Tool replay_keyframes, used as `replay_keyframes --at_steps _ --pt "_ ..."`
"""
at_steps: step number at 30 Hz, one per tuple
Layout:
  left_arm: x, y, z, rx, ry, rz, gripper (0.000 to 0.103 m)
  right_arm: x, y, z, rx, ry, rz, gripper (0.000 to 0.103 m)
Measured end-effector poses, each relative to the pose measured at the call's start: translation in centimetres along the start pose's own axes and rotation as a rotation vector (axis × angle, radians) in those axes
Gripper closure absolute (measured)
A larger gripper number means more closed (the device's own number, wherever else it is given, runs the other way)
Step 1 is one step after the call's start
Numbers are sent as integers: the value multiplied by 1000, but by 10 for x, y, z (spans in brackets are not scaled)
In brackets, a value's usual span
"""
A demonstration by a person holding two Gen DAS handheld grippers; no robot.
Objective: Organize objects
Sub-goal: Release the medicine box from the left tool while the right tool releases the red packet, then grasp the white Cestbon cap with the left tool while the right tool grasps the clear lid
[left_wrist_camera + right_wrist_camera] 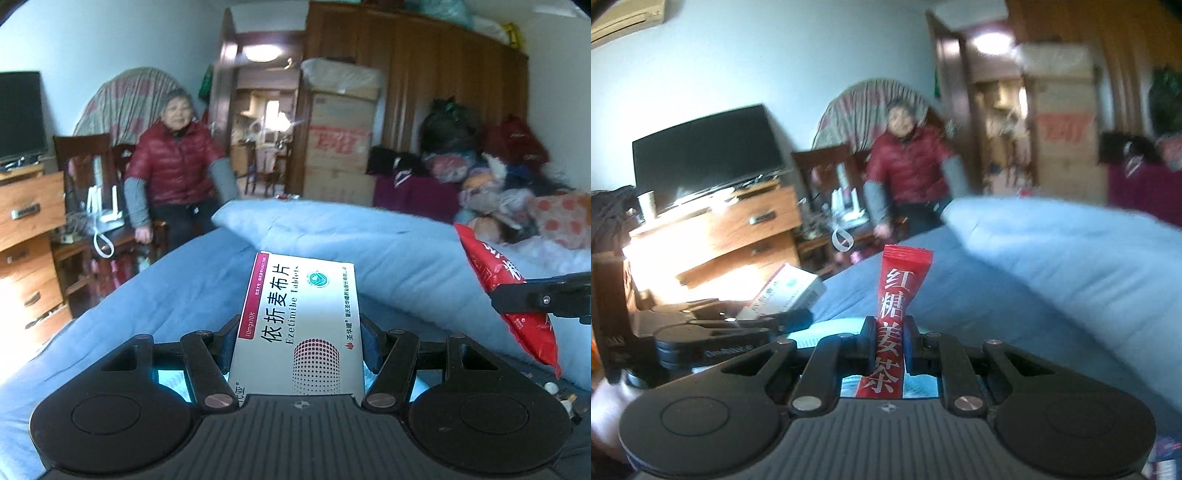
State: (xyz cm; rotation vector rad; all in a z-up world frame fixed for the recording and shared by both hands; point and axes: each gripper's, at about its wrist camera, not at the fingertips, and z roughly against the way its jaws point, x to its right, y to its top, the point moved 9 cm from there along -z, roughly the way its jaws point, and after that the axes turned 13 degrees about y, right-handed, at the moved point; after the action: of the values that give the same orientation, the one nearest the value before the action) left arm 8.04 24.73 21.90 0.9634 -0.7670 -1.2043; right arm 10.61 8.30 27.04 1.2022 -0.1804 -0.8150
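Both items are held up over the blue bed (177, 288), probably so that they can be carried to a tidier place. The white box (295, 325) is clamped flat between the fingers of the left gripper (295, 343), which stand half apart because the box is wide. The red sachet (894, 325) is pinched nearly upright by the right gripper (889, 347), fingers almost together. In the left view the sachet is seen at 3 o'clock.
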Motion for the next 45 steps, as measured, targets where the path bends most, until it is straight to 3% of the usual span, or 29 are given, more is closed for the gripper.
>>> replay_keyframes --at_steps 10,23,24,25,26,27,32,35,39,43,45 --pt "-26 -14 -26 -52 16 2 41 -22 5 -65 -66 42 -36 87" --pt "-29 -31 -44 -88 39 -6 41 -20 -16 -94 -120 51 -45 85" --pt "-30 -32 -44 -89 43 -9 41 -20 -17 -94 -115 46 -44 81" --pt "-30 -33 -45 -91 46 -12 32 -19 -18 -93 -112 38 -36 62" --pt "-30 -32 -45 -86 51 -12 11 -19 -19 -92 -105 28 -30 50" --pt "-32 -31 -44 -69 64 -10 1 -18 -19 -86 -85 13 -22 33" --pt "-21 -20 -29 -12 57 -7 0 -13 -36 -16 74 -9 -24 31" --pt "6 -11 -4 39 -19 -7 0 4 -75 46 157 -76 -48 26" --pt "91 -12 46 125 -242 -64 0 48 -164 130 156 -238 -112 24" --pt "207 -55 89 152 -536 -187 0 101 -267 201 90 -376 -299 24" --pt "254 -94 83 100 -611 -252 0 121 -307 231 77 -428 -373 25"
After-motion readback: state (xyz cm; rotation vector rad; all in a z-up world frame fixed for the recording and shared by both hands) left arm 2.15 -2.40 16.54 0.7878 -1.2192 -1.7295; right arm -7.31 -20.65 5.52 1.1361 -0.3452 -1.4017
